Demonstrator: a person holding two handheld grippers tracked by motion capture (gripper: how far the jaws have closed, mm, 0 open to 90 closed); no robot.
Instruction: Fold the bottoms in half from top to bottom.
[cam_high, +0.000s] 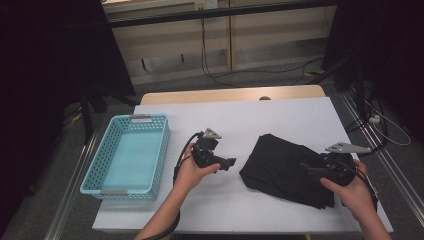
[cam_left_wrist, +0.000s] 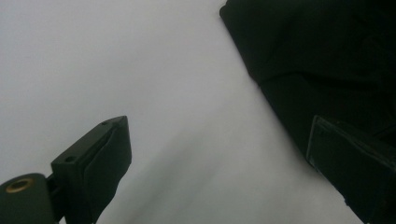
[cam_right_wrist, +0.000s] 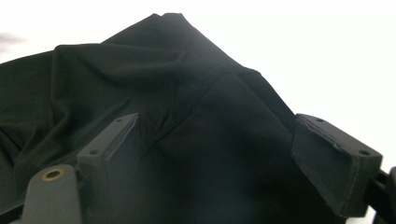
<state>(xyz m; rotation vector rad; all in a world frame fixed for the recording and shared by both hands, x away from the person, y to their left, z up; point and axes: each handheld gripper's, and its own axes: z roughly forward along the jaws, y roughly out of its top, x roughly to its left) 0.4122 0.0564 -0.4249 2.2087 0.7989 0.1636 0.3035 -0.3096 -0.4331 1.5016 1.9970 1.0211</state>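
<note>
A folded black cloth (cam_high: 280, 165) lies on the white table top (cam_high: 280, 115), right of the middle. My right gripper (cam_high: 306, 168) hovers at the cloth's right side, pointing left across it. In the right gripper view its jaws stand wide apart over the cloth (cam_right_wrist: 187, 88), right gripper (cam_right_wrist: 215, 126) open, pads not pressing on the fabric. My left gripper (cam_high: 231, 162) is held just left of the cloth, pointing toward it. In the left gripper view the left gripper (cam_left_wrist: 217, 135) is open with bare table between the jaws, and the cloth (cam_left_wrist: 327, 60) lies to the upper right.
A light blue perforated basket (cam_high: 95, 170) with nothing in it stands at the table's left edge. Beyond the far table edge are a wooden strip, floor cables and dark stands. Metal rails run along both sides.
</note>
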